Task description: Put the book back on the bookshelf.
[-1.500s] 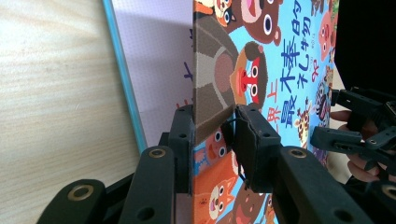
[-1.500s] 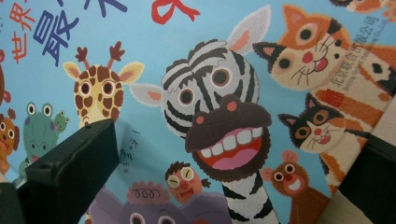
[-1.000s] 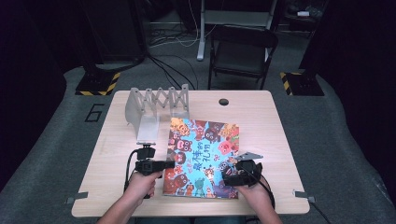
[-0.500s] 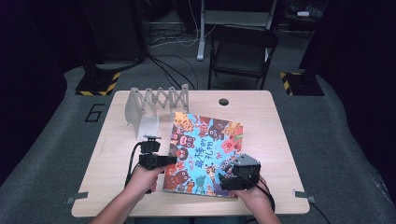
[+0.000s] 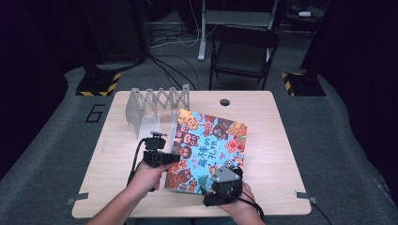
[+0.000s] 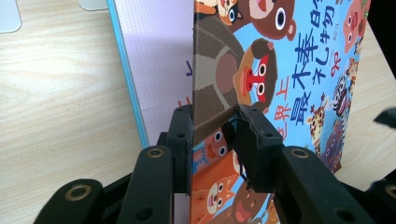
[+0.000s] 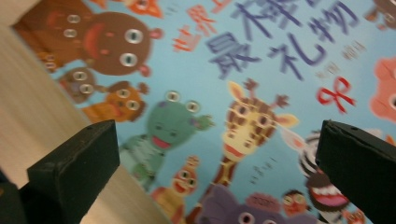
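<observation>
A picture book with cartoon animals on a blue cover lies at a slant on the wooden table. My left gripper is shut on the book's left edge. In the left gripper view the jaws pinch the cover edge-on, and a lilac inner page shows to its left. My right gripper hovers over the book's near right corner. In the right gripper view its jaws stand wide open above the cover, holding nothing.
A folding metal rack stands at the table's far left, just behind the book. A black round grommet sits at the far edge. A dark chair stands beyond the table. Bare wood lies left of the book.
The left gripper has risen a little with the book's left edge, and the book has turned slightly. The right gripper has slid left, over the book's near right corner.
</observation>
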